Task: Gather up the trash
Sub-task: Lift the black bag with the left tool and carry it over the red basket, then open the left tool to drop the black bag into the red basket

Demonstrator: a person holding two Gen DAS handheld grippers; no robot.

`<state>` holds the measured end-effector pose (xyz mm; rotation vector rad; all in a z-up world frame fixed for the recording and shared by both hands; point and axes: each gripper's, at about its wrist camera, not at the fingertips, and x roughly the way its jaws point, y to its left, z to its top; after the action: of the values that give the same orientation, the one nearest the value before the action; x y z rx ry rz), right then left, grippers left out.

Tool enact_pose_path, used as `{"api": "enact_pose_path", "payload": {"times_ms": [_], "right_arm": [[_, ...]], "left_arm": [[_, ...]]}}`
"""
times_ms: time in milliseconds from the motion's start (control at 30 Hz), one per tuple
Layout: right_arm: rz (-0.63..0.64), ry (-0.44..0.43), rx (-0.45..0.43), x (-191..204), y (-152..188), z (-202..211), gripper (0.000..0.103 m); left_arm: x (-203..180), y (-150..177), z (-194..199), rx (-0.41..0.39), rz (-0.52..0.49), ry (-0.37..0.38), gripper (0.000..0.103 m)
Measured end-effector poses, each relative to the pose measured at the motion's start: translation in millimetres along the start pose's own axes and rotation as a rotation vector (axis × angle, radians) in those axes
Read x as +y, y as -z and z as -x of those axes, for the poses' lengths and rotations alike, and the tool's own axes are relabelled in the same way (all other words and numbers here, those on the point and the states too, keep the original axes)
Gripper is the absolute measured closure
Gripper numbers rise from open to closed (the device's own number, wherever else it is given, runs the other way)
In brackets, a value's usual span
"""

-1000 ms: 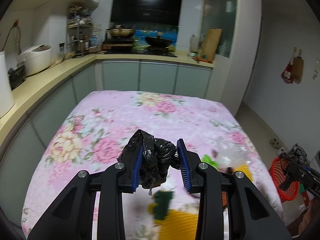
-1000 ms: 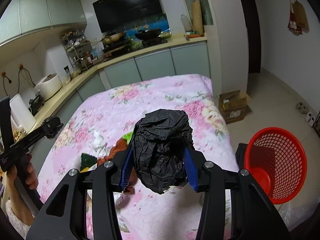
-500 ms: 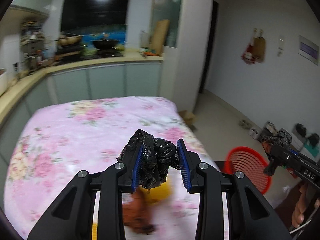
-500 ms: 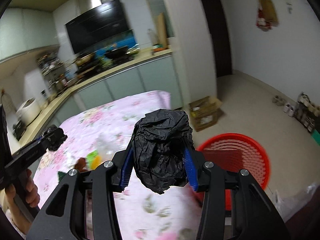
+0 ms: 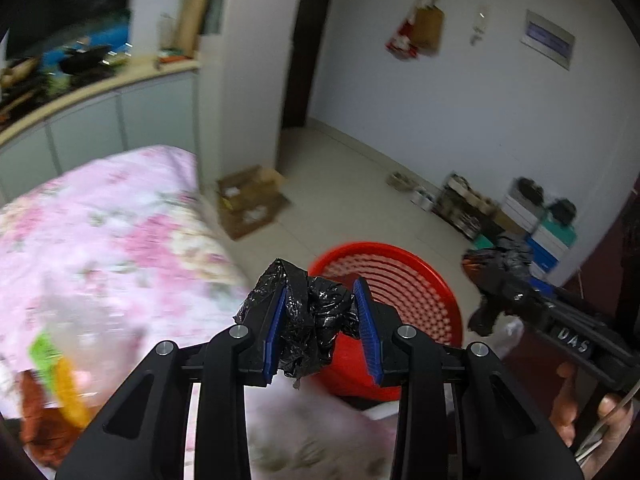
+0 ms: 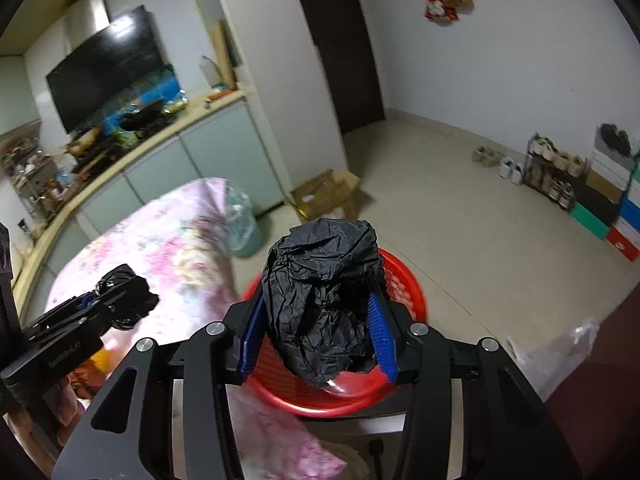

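Black bag wad point(image 6: 324, 300) clamped in right gripper point(image 6: 318, 334) over red basket point(image 6: 404, 280).

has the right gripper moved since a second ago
Yes. The right gripper, shut on its black wad, has swung off the floral table toward the red basket, which now sits right behind the wad instead of far right.

Two black bag wads point(image 5: 310, 320) point(image 6: 326, 300), one red basket point(image 5: 404, 280).
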<state>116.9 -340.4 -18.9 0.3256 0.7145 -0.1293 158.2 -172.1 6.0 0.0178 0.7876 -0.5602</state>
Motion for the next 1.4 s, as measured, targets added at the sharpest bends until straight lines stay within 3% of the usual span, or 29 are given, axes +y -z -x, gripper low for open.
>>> {"api": "enact_pose_path", "payload": {"times_ms": [167, 433, 533, 633, 700, 800, 1200, 1400], "right_arm": [[-0.021, 0.040, 0.054, -18, 1, -25, 0.058], [-0.064, 0.059, 0.134, -35, 7, -57, 0.052], [-0.091, 0.054, 0.144, -40, 8, -61, 0.037], [-0.109, 0.052, 0.142, -45, 8, -61, 0.036], [-0.117, 0.047, 0.144, -48, 10, -60, 0.036], [-0.125, 0.041, 0.140, -50, 12, -54, 0.036], [-0.014, 0.061, 0.018, -17, 15, -4, 0.036], [0.065, 0.055, -0.055, 11, 21, 18, 0.029]], "left_arm": [[-18, 1, -51, 0.089, -0.021, 0.049, 0.071], [-26, 7, -108, 0.196, -0.035, 0.034, 0.068], [-27, 11, -114, 0.208, -0.044, 0.028, 0.053], [-23, 11, -113, 0.199, -0.039, 0.023, 0.035], [-20, 11, -110, 0.192, -0.026, 0.024, 0.026], [-14, 9, -99, 0.176, -0.021, 0.014, 0.023], [11, 5, -18, 0.040, 0.020, -0.066, 0.021], [26, 16, 24, -0.009, 0.035, -0.126, 0.021]]}}
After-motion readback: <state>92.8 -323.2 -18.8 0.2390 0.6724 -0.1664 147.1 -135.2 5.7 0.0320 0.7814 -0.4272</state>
